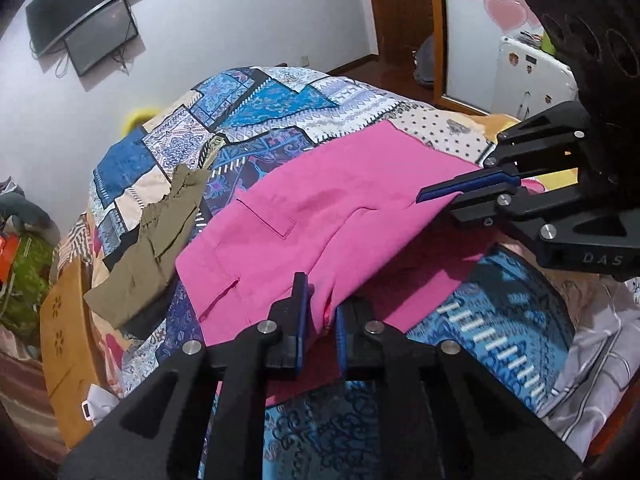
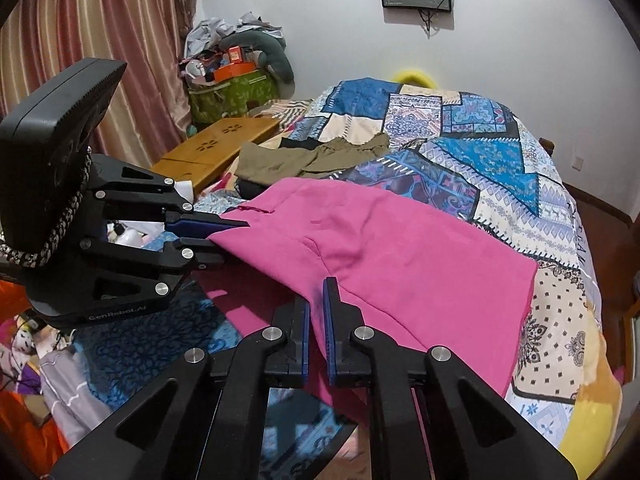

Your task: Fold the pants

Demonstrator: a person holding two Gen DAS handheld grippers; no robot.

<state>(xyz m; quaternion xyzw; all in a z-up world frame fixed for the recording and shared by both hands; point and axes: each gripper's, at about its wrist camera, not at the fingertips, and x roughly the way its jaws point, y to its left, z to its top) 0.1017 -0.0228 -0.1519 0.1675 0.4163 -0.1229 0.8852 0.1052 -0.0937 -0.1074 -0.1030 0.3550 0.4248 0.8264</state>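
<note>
The pink pants [image 1: 320,220] lie spread across the near part of the bed, on the patchwork quilt [image 1: 256,120], with their near edge lifted off the cover. In my left wrist view I can see a flap pocket and a slit pocket on the upper face of the cloth. My left gripper [image 1: 320,320] has its fingers clamped on a bunched fold of that near edge; pink fabric fills the narrow gap between the blue pads. My right gripper [image 2: 318,316] is pinched on the same edge further along, its fingers drawn almost together with the cloth rising between them. Each gripper also shows from the side in the other's camera, biting the hem. Between the two grips the fabric sags slightly, and the far part of the pants rests flat on the quilt, running toward the bed's right side in the right wrist view.

Just beyond the pink pants, a crumpled olive-green garment [image 1: 152,240] lies on the quilt, near them but apart. At the bed's edge past it sits a wooden lap tray [image 2: 216,148] with flower-shaped cut-outs. Behind that stands a green bag [image 2: 232,96] piled with clutter, beside striped curtains [image 2: 100,40]. Two dark screens [image 1: 88,16] hang on the white wall.
</note>
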